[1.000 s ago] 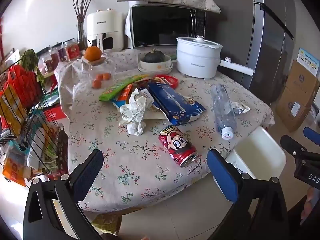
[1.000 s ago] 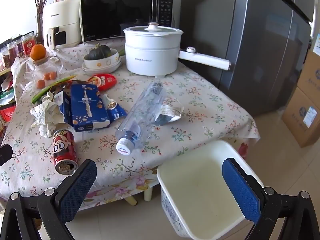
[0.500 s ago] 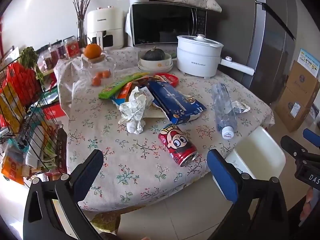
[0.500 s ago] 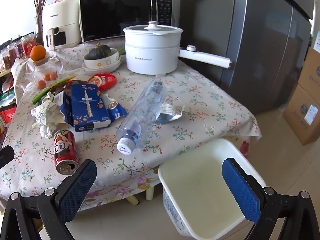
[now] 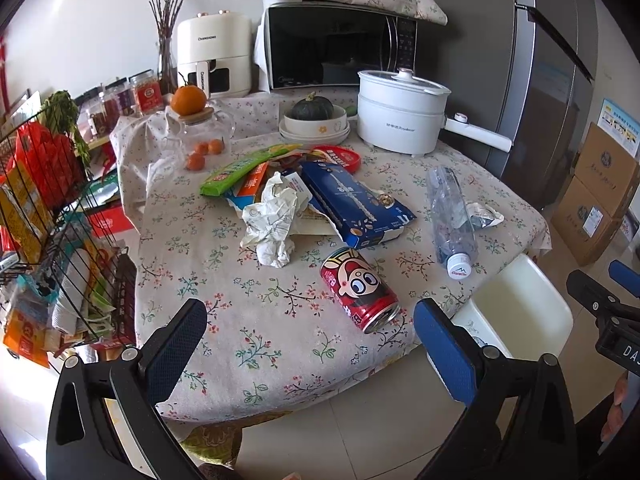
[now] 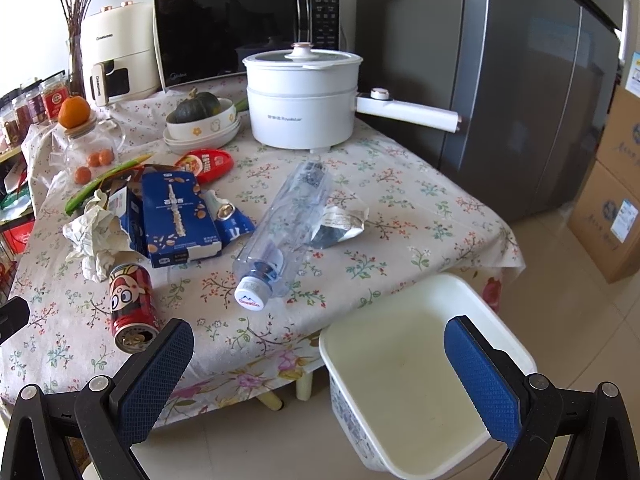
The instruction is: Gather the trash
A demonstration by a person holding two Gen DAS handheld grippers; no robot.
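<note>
Left wrist view: left gripper (image 5: 306,354) and right gripper (image 6: 320,364) both hang wide apart, empty. Near them on the counter (image 5: 256,320), the red can (image 5: 359,289) lies sideways; a careless pinch could roll it past the white bin (image 6: 404,396).

Home kitchen: microwave (image 6: 244,28), fridge (image 6: 520,80), electric pot (image 6: 302,100) on floral-cloth table (image 6: 420,216)

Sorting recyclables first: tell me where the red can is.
The red can lies on its side near the table's front edge, just in front of the crumpled paper and the blue box, left of the plastic bottle.
</note>
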